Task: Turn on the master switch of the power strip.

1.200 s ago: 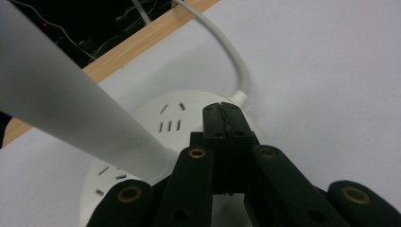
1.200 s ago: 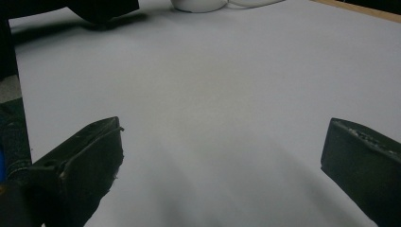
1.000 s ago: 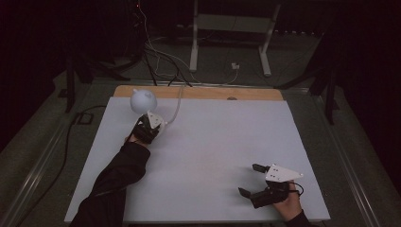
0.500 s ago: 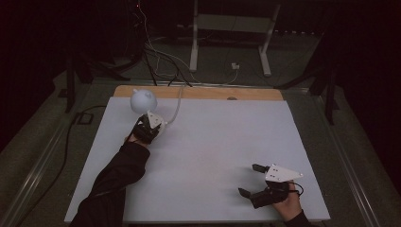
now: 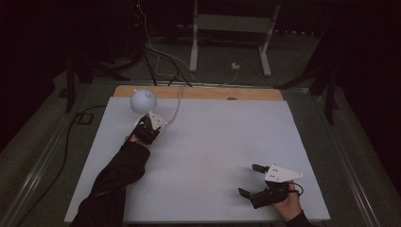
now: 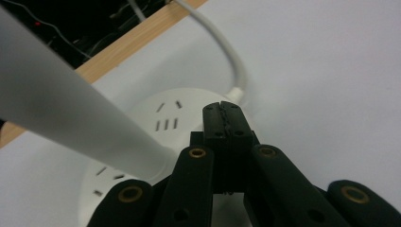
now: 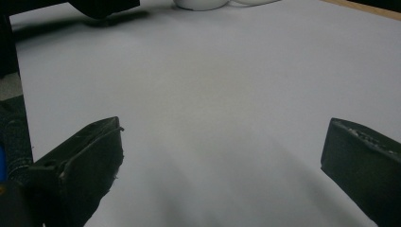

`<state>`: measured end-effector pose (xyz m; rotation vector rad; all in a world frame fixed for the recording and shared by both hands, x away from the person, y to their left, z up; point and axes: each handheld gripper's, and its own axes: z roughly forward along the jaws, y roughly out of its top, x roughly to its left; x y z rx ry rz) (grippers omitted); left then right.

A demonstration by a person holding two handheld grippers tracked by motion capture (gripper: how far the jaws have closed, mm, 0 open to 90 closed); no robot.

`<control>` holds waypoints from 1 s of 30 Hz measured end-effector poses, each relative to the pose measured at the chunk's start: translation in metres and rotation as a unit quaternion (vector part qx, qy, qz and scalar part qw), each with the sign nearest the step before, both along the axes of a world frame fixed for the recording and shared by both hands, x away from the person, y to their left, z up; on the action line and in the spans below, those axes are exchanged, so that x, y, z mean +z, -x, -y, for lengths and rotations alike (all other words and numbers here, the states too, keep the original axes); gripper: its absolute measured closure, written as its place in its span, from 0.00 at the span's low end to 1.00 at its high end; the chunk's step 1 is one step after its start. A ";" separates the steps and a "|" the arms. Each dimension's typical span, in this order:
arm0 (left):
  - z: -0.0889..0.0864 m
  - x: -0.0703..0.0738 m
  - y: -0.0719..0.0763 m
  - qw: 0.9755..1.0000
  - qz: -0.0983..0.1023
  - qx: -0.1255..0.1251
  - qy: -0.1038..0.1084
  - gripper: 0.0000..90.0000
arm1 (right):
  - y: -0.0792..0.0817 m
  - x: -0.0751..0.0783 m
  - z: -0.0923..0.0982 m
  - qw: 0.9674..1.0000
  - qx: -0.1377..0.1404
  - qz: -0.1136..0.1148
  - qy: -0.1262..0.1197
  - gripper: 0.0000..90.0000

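A white desk lamp stands at the table's back left, its round head (image 5: 143, 100) above my left gripper (image 5: 150, 126). In the left gripper view the lamp's round white base (image 6: 163, 118) carries several socket slots, and its stem (image 6: 61, 109) rises to the upper left. My left gripper (image 6: 221, 118) is shut with its tips pressed together right over that base, nothing between them. My right gripper (image 5: 249, 179) rests near the front right of the table, open; its jaws stand wide apart over bare white surface (image 7: 222, 137).
A white cable (image 5: 177, 106) runs from the lamp base over the wooden back edge (image 5: 213, 93) of the table. The white table top (image 5: 213, 142) spreads between the two grippers. Cables and a metal stand (image 5: 229, 28) lie on the floor behind.
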<state>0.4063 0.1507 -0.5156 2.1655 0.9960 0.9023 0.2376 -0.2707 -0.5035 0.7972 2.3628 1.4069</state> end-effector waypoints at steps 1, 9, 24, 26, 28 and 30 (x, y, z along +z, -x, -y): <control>-0.001 0.000 -0.001 1.000 -0.003 0.003 0.005 1.00 | 0.000 0.000 0.000 1.000 0.000 0.000 0.000 0.00; 0.000 0.001 -0.001 1.000 -0.008 -0.002 -0.005 1.00 | 0.000 -0.001 -0.001 1.000 0.001 -0.001 0.002 0.00; 0.006 0.007 -0.007 0.999 -0.037 -0.008 -0.034 1.00 | 0.000 -0.001 -0.002 1.000 0.003 -0.002 0.003 0.00; 0.008 0.008 -0.010 0.998 -0.044 -0.013 -0.035 1.00 | 0.000 -0.001 -0.002 1.000 0.004 -0.003 0.004 0.00; 0.010 0.009 -0.011 0.998 -0.051 -0.019 -0.042 1.00 | 0.000 -0.001 -0.002 1.000 0.004 -0.002 0.004 0.00; 0.013 0.009 -0.011 0.997 -0.052 -0.017 -0.054 1.00 | 0.000 0.000 -0.002 1.000 0.004 -0.002 0.003 0.00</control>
